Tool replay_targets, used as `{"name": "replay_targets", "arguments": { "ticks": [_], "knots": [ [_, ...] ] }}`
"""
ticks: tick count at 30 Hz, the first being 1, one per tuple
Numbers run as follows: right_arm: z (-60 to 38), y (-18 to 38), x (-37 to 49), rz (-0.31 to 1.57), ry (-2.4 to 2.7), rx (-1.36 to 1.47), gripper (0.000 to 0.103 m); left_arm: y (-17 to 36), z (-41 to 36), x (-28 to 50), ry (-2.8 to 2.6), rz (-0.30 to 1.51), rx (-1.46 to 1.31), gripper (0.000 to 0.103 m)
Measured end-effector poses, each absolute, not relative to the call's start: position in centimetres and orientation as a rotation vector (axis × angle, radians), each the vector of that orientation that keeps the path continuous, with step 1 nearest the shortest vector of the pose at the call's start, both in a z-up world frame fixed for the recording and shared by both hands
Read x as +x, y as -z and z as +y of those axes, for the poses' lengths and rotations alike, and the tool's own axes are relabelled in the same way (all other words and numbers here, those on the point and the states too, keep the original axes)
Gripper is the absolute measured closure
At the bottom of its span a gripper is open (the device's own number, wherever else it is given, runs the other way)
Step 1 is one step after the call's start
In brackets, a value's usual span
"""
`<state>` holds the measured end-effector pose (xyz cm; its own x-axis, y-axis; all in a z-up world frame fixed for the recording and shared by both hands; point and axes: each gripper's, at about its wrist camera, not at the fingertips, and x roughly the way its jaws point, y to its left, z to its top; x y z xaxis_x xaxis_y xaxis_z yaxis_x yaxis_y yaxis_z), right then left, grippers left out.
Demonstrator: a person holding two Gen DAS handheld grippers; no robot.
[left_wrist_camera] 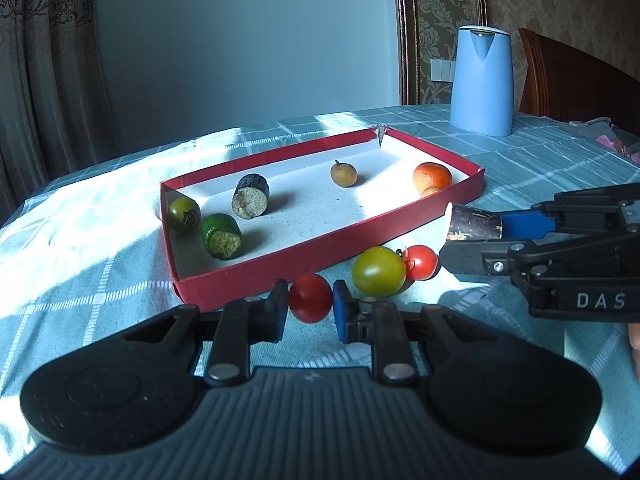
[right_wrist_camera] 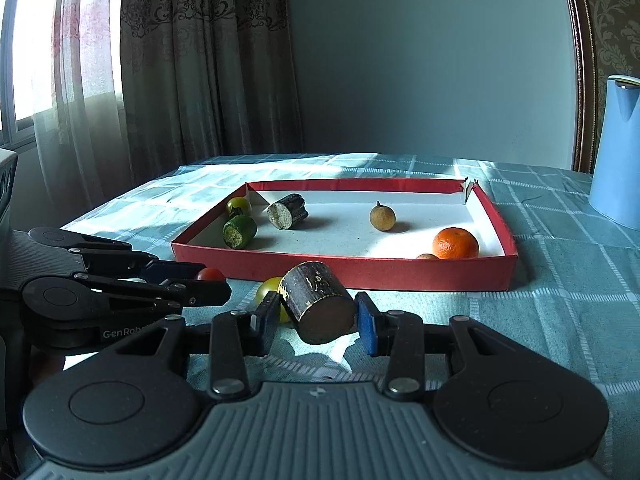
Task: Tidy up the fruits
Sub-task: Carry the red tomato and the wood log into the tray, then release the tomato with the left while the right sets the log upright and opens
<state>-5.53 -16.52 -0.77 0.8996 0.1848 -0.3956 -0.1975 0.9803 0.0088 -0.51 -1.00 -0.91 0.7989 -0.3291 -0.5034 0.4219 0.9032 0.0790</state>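
Observation:
My left gripper [left_wrist_camera: 310, 299] is shut on a red cherry tomato [left_wrist_camera: 310, 298] just in front of the red tray [left_wrist_camera: 280, 266]. My right gripper [right_wrist_camera: 317, 314] is shut on a dark cane piece [right_wrist_camera: 318, 306], held above the cloth near the tray's front wall [right_wrist_camera: 344, 274]; it also shows in the left wrist view [left_wrist_camera: 474, 224]. A yellow-green tomato [left_wrist_camera: 379, 271] and another red tomato [left_wrist_camera: 420, 262] lie on the cloth between the grippers. In the tray lie a green tomato [left_wrist_camera: 184, 215], a green cut piece [left_wrist_camera: 221, 236], a dark cut piece [left_wrist_camera: 251, 196], a longan [left_wrist_camera: 343, 174] and an orange [left_wrist_camera: 433, 177].
A blue kettle [left_wrist_camera: 482, 80] stands on the checked tablecloth [left_wrist_camera: 80, 264] behind and right of the tray. A wooden headboard [left_wrist_camera: 576, 76] is at the far right. Curtains [right_wrist_camera: 200, 60] hang behind the table's far left edge.

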Motion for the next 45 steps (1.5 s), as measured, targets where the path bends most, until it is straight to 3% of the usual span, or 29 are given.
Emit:
{"name": "replay_targets", "arguments": {
  "ticks": [19,45],
  "knots": [
    [-17.6,-1.1,-0.7,0.358,-0.086,-0.124,0.063,-1.3,-2.6,1.8,0.318,0.433,0.149,0.082],
    [-17.5,-0.5,6.8,0.449,-0.037,-0.128,0.063,-0.7,-4.7,9.4,0.127,0.538,0.107,0.082]
  ]
}}
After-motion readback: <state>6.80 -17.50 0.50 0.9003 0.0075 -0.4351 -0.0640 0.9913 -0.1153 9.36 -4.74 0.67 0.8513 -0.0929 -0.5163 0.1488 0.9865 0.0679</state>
